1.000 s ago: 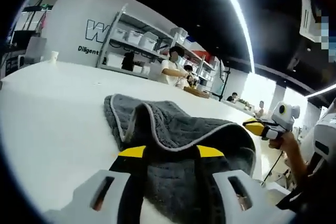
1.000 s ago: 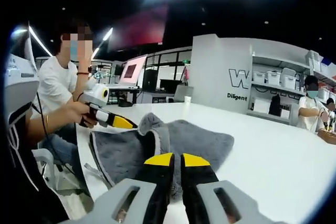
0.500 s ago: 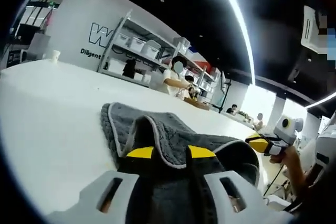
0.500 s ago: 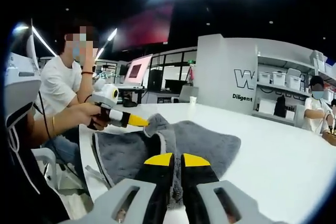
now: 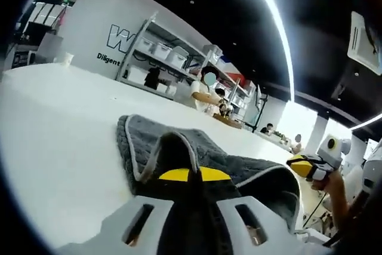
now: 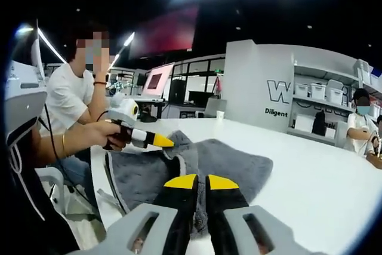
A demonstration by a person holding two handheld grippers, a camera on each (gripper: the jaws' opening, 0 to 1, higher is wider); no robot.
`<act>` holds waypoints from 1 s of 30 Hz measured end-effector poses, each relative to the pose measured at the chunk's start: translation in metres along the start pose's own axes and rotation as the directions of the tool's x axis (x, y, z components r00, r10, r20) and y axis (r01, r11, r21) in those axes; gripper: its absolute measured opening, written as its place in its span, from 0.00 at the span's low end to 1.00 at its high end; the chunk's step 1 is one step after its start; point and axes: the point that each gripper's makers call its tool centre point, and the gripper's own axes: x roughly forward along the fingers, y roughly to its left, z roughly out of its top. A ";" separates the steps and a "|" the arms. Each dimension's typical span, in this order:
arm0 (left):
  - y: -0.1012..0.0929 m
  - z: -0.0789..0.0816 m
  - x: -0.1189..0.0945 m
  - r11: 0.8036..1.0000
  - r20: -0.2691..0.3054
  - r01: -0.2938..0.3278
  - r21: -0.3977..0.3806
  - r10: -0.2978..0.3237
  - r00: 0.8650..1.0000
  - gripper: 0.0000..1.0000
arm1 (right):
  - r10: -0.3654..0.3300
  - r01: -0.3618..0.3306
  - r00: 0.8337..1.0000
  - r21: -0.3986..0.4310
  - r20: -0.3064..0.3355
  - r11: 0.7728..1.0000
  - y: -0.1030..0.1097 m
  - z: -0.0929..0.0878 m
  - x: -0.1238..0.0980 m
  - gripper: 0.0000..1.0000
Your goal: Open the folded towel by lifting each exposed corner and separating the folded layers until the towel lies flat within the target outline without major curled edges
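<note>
In the left gripper view, the left gripper (image 5: 190,175) rises from the bottom with its two yellow-tipped jaws pressed almost together, and a raised fold of the grey towel (image 5: 179,150) is pinched between them. The fold stands up like a small arch directly ahead of the tips, and the rest of the towel spreads from the jaws forward and to the gripper's left, lying on the white table (image 5: 59,123). A pale border runs along the towel's edge. To this gripper's right, just beyond the towel's near edge, the right gripper (image 5: 305,167) comes into the view, held by a person's hand (image 5: 335,178). Far ahead, behind the table, stand shelves with white boxes (image 5: 161,58), a white wall with dark letters (image 5: 113,43), and a person in a white shirt (image 5: 203,91). In the right gripper view, the right gripper (image 6: 200,182) has its jaws closed, with only a thin gap, on a grey fold of the towel (image 6: 227,159) that rises between the yellow tips. The towel lies ahead and to both sides of the tips. To this gripper's left, the left gripper (image 6: 156,140) touches the lifted part of the towel. Behind it a seated person (image 6: 71,97) is visible, and farther back a monitor (image 6: 150,80).
</note>
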 end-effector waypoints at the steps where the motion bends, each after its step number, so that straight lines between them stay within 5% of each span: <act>1: -0.002 0.000 -0.002 1.000 0.000 0.001 0.002 -0.001 1.000 0.01 | 0.002 -0.002 1.000 -0.002 0.001 1.000 -0.001 0.001 0.002 0.00; 13: -0.030 0.001 -0.026 0.993 -0.026 0.023 0.115 -0.020 0.999 0.00 | 0.076 -0.074 0.997 -0.056 0.027 0.996 -0.013 0.031 0.048 0.00; 20: -0.030 -0.002 -0.038 0.983 -0.069 0.011 0.184 0.002 0.998 0.00 | 0.118 -0.117 0.993 -0.097 -0.001 0.988 -0.015 0.040 0.082 0.00; 30: -0.034 -0.006 -0.048 0.984 -0.084 0.038 0.172 -0.024 0.996 0.00 | 0.170 -0.175 0.984 -0.128 -0.046 0.976 -0.015 0.047 0.136 0.05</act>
